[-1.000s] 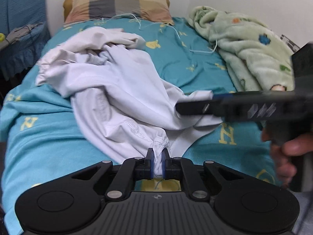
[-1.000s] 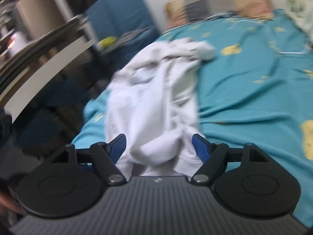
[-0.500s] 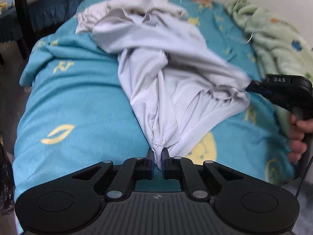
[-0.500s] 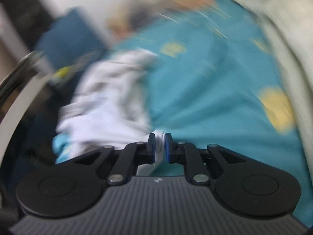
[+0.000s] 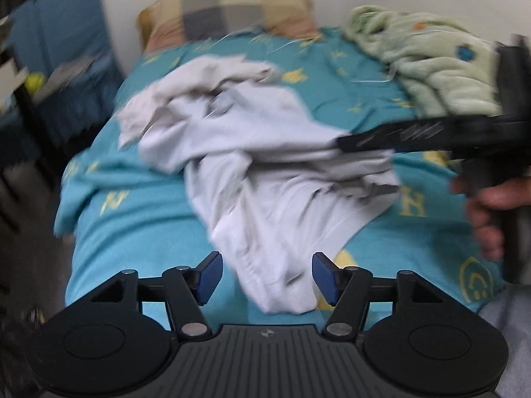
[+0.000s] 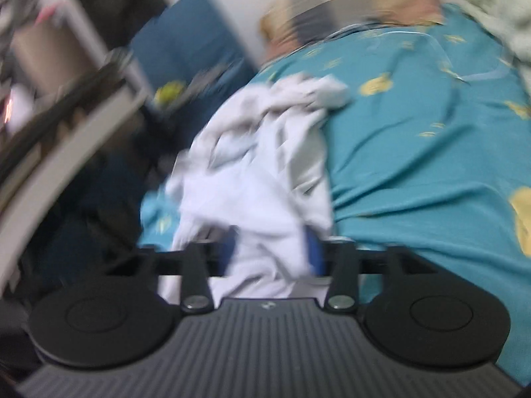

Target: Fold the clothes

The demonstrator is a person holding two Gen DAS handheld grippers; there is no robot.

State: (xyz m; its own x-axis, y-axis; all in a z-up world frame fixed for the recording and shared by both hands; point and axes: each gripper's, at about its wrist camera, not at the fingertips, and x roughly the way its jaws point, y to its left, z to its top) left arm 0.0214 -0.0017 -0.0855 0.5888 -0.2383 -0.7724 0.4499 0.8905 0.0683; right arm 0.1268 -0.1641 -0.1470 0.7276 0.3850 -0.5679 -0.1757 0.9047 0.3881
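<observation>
white garment (image 5: 265,172) crumpled on bed (blurred); left gripper (image 5: 264,277), right gripper (image 6: 270,252) both released.

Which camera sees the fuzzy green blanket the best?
The left wrist view. There the green blanket lies in full sight on the far right of the bed, with its coloured spots showing, though a little blurred. The right wrist view catches only a blurry strip of it at the top right corner.
</observation>
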